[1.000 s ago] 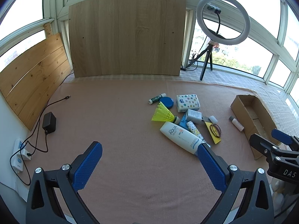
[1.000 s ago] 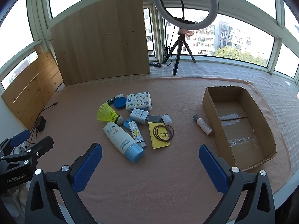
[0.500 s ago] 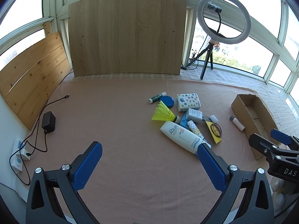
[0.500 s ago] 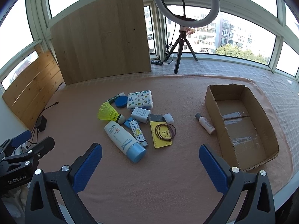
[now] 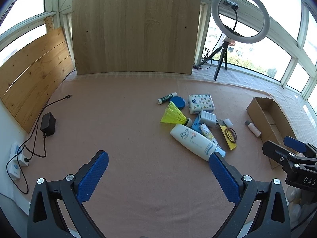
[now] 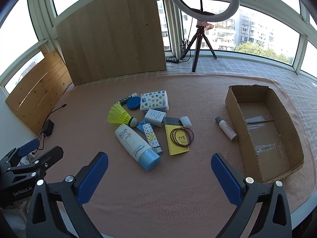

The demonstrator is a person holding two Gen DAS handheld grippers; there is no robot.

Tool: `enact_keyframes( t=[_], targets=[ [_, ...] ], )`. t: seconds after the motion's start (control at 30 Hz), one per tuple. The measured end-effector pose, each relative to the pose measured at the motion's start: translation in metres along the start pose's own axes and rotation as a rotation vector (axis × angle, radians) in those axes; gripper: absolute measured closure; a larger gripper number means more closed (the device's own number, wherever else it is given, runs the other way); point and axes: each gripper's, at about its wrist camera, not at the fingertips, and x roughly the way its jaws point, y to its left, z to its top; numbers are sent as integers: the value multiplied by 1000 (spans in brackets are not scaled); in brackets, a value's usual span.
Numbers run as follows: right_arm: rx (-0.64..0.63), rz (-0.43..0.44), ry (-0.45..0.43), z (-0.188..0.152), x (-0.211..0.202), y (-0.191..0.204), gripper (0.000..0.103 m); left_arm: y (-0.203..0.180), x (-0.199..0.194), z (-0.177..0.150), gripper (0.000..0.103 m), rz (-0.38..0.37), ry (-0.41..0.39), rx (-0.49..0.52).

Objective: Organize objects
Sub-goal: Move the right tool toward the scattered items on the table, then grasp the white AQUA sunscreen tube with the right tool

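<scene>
Both grippers, left (image 5: 158,175) and right (image 6: 159,175), gape wide, empty. Bottle (image 6: 136,143) lies beside empty box (image 6: 235,107); likely smooth, slippery, light; grasp mid-body.

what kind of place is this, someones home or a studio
Probably an enclosed home balcony or sunroom set up for recording: curved windows face apartment blocks, a ring light stands on a tripod, and wood panels lean against the glass as a backdrop.
</scene>
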Motion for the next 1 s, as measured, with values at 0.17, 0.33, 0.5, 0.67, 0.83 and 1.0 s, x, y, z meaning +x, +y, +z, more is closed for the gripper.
enact_keyframes(
  t=[0.17,0.33,0.5,0.67,0.83,1.0],
  targets=[
    [-11,33,16,3,9,1,0,1,9,-2,0,9,12,-2],
    [-3,98,52,9,26,-1,0,4,15,-2,0,11,16,-11],
    [-2,147,77,12,41,-2,0,6,22,-3,0,9,28,-24],
    [-28,168,103,17,54,1,0,11,29,-2,0,6,37,-47],
    [-64,192,125,26,70,7,0,16,38,-4,0,2,53,-69],
    [-106,229,172,32,92,17,11,20,48,-8,0,-1,69,-87]
  ],
)
